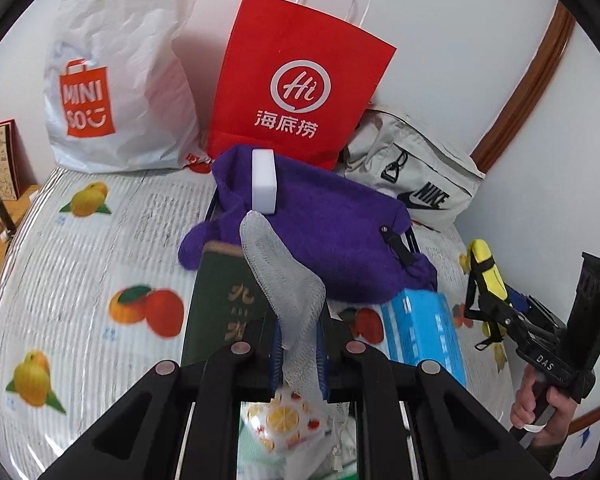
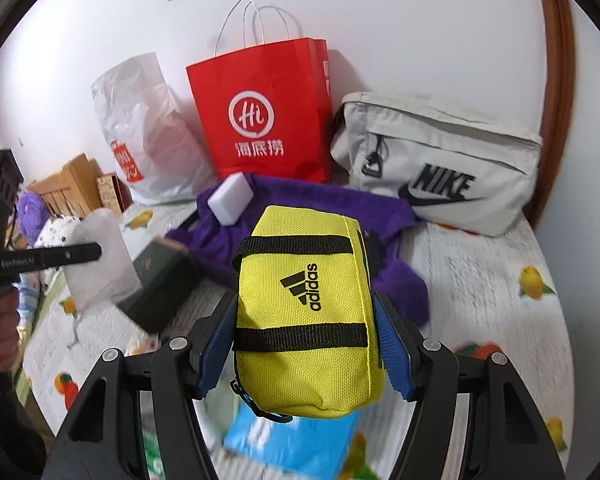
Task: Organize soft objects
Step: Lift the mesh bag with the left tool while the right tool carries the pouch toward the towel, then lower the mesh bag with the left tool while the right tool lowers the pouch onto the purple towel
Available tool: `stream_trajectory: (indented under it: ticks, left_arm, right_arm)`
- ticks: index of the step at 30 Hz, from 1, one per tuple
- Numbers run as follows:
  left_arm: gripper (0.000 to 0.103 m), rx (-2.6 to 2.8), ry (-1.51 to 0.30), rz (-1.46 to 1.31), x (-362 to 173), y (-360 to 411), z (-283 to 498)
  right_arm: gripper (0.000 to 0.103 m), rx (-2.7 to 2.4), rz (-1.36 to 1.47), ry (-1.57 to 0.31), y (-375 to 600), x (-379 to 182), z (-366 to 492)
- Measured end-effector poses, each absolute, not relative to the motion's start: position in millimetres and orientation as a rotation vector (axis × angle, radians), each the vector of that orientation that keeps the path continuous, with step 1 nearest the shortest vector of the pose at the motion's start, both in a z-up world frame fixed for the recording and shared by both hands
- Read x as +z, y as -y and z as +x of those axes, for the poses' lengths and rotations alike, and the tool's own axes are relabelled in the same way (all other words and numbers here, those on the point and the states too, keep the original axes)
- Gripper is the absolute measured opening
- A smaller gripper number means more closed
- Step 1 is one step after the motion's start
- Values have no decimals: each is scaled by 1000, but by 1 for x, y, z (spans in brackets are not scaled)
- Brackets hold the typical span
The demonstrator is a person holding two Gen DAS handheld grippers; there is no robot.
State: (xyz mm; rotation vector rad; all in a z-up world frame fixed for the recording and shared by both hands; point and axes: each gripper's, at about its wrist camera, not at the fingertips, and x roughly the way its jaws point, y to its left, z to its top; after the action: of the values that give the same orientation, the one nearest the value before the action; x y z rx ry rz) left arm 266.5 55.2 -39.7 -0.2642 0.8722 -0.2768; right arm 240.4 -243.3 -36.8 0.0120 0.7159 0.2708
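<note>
White walls back a fruit-print bedcover (image 1: 80, 280). Above its middle, the left gripper (image 1: 298, 348) is clamped on a grey mesh cloth (image 1: 284, 280); the right gripper (image 2: 304, 344) squeezes a yellow pouch (image 2: 304, 312) above a purple plush (image 2: 300, 200), near the bedcover's far edge.

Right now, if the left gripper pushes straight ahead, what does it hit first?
Probably the purple plush. The left gripper, shut on a grey mesh cloth, points at it, with the green box just left of the line. Depth is unclear through the fisheye.
</note>
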Motion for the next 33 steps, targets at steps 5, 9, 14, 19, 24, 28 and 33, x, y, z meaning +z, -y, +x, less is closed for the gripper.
stream_trajectory:
  ticks: [5, 9, 14, 19, 24, 28, 33]
  left_arm:
    - [14, -278, -876, -271, -41, -49, 302]
    - [14, -271, -895, -289, -50, -43, 337]
    - [14, -236, -924, -354, -67, -49, 376]
    - [14, -184, -978, -382, -90, -51, 403]
    - [14, -178, -1022, -378, -109, -44, 418]
    - [14, -167, -1059, -369, -121, -37, 429]
    - [14, -179, -1101, -362, -132, -32, 441]
  right_arm:
    - [65, 261, 7, -734, 243, -43, 281]
    - [65, 242, -6, -751, 246, -51, 308]
    - [65, 237, -36, -783, 247, -63, 337]
    - [65, 247, -83, -833, 244, -82, 361]
    - [65, 244, -73, -896, 250, -101, 379]
    - [65, 233, -77, -936, 252, -110, 390]
    - [65, 236, -60, -978, 255, -116, 400]
